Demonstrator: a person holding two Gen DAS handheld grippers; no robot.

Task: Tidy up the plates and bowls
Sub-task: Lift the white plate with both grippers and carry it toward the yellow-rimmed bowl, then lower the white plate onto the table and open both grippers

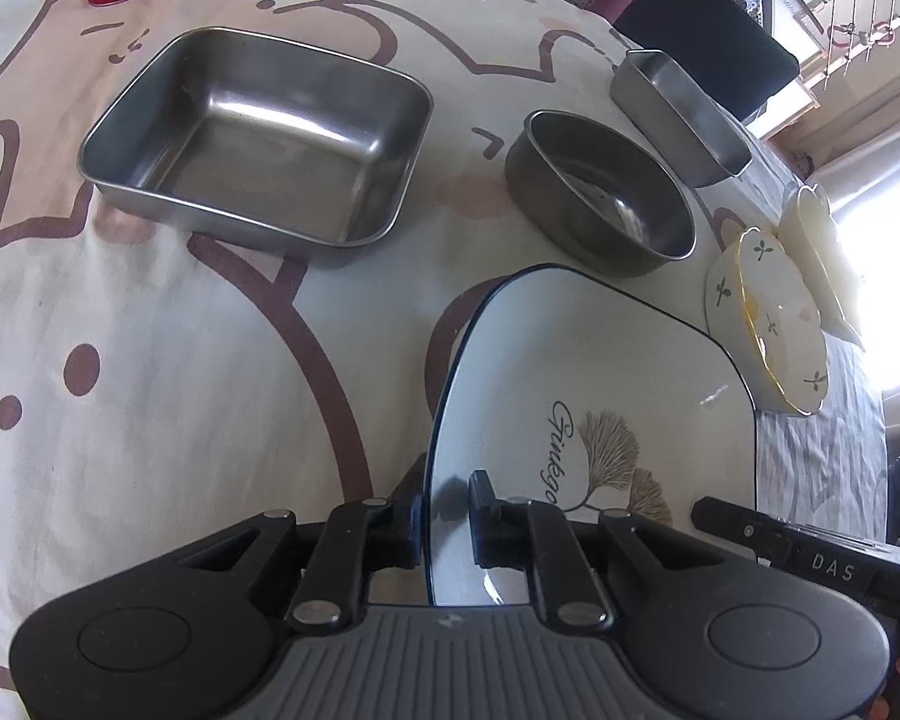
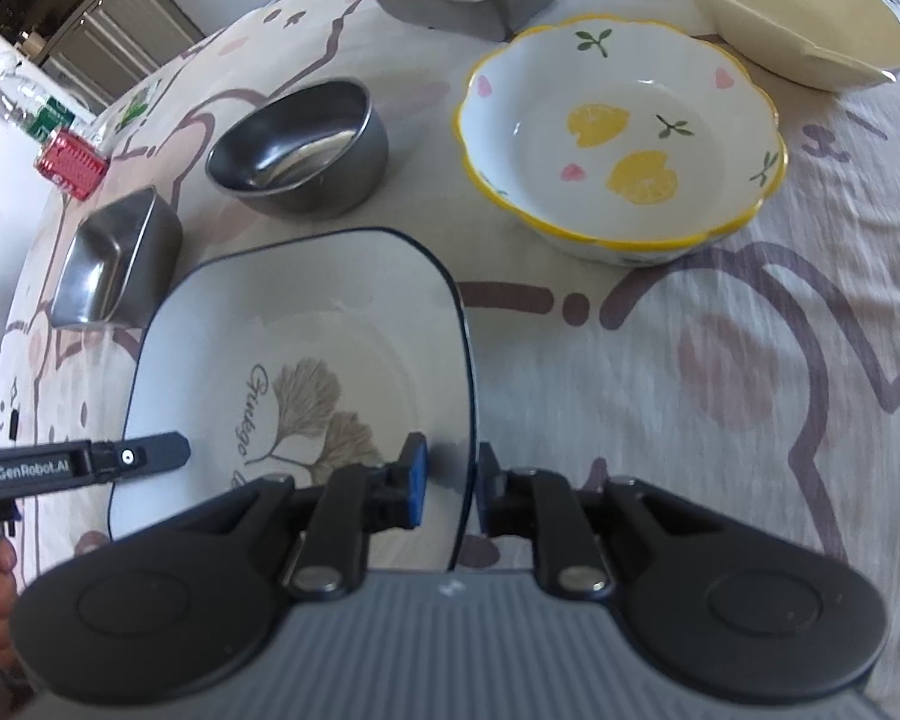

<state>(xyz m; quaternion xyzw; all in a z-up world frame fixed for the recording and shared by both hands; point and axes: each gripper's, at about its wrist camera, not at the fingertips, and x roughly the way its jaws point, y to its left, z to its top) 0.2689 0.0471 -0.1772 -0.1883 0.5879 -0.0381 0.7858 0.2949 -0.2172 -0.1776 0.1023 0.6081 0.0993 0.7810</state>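
Plate [image 1: 600, 372] rim between both grippers' jaws

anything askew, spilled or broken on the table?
Nothing stands out. The square plate, metal trays and bowls sit upright, empty and intact; the tablecloth is clean. Each gripper straddles one plate edge.

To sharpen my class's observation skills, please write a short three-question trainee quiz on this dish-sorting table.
1. Whose rim lies between the fingers of both the left claw and the right claw? A) red milk can B) square plate C) lemon bowl
2. True or false: the round steel bowl is empty.
3. How many steel containers stand on the tablecloth?
Key: 1 B. 2 True. 3 Three: large tray, round steel bowl, small tray.
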